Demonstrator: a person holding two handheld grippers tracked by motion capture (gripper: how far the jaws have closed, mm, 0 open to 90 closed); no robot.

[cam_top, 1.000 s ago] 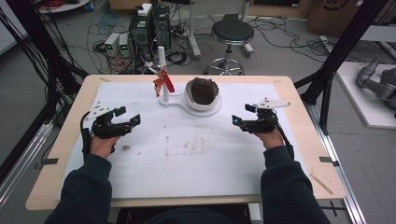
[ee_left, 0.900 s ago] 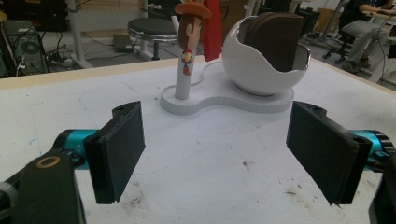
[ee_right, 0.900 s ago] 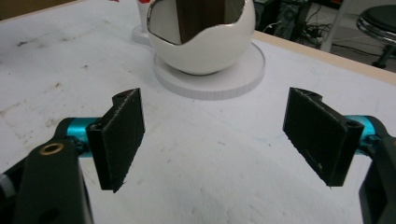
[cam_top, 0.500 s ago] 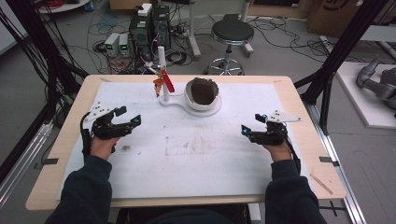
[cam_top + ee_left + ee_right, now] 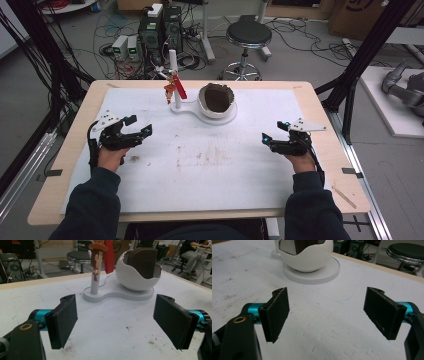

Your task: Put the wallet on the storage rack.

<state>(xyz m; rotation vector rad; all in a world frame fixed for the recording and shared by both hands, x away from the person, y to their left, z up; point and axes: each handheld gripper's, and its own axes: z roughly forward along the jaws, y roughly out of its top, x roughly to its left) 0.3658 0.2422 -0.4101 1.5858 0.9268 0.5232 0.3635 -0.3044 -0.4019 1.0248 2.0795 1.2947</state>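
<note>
With both the left gripper and right gripper spread wide and empty, direct them toward the egg-shaped holder at the table's far centre, well apart from each.

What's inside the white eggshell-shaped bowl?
The white eggshell-shaped bowl holds dark brown flat pieces standing upright, like coasters. Their lower parts and exact count are hidden by the bowl's wall.

Wooden table, pale rim bare on all sides. White mat covers most of top, smudged with brown stains near middle. White figure-eight base lies on mat at far centre, carrying cracked egg-shaped bowl and thin post with small figurine. Forearms rest on near edge.
</note>
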